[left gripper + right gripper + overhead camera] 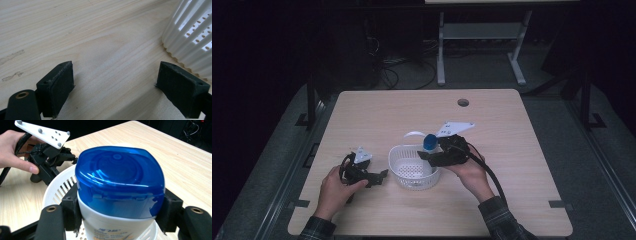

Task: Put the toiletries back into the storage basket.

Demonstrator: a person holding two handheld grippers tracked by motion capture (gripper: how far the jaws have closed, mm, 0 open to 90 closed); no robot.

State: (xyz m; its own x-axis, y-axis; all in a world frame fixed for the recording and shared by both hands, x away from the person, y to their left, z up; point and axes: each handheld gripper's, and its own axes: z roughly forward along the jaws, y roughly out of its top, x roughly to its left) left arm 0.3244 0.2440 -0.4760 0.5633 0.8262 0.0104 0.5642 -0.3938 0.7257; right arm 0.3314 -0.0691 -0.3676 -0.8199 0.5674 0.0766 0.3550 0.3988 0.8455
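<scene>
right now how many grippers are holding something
1. The right gripper is clamped on the blue-capped white bottle over the white basket; the left gripper rests open on the table, holding nothing.

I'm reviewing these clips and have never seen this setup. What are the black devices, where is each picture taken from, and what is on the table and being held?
A person sits at a wooden table holding a hand-operated claw in each hand. The high view looks down from above; the other two pictures come from cameras riding on each claw. The right claw is shut on a white bottle with a blue cap, held over a white slotted basket. The left claw rests open just beside that basket, holding nothing, with bare tabletop between its pads. The white plate on each device is part of the device.
</scene>
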